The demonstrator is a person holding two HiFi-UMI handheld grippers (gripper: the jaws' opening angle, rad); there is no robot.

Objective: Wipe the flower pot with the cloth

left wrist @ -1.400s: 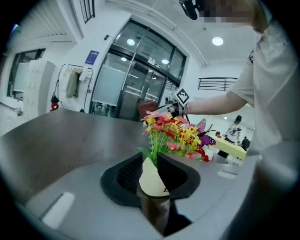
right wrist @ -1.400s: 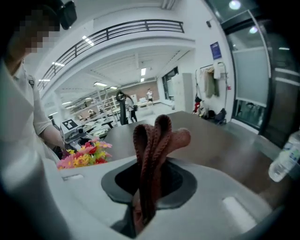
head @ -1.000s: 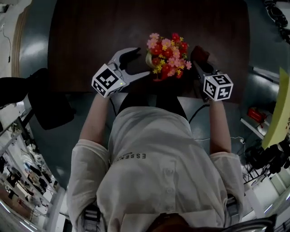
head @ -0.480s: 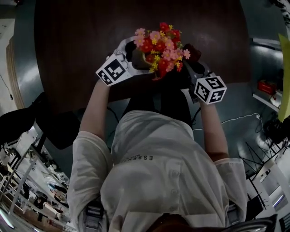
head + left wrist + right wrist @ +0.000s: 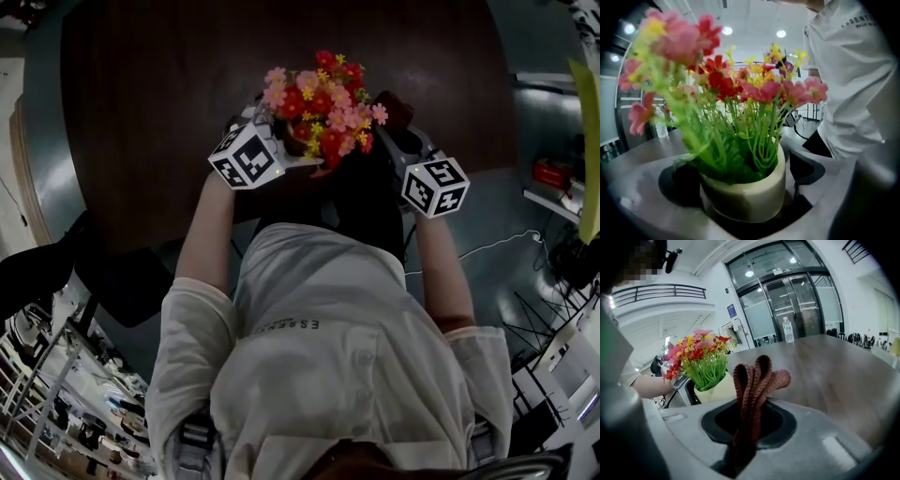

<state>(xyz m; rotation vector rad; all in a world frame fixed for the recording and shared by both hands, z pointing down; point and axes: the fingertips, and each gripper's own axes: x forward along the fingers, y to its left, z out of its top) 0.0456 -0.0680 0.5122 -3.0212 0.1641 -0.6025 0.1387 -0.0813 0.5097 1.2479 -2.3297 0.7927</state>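
— Moved since a second ago?

— Yes, with the left gripper [image 5: 270,141]: swung in lower beneath the flowers [image 5: 319,98], jaws just opened wide, now flanking the cream flower pot [image 5: 750,192] without seeming to squeeze it.

— And from largest to smallest?

— Dark round table [image 5: 141,112], with the pot near its close edge. Then a white shirt [image 5: 328,356], leaning over. Then the right gripper [image 5: 749,420], just beside the pot, clamped tight on a folded brown knitted cloth [image 5: 757,376].

— Why held so?

— Probably to steady the pot on the left and wipe from the right. No contact yet between cloth and pot.

— Anything hidden?

— In the head view, pot and left jaw tips covered by blooms. In the left gripper view, nearest flowers blurred.
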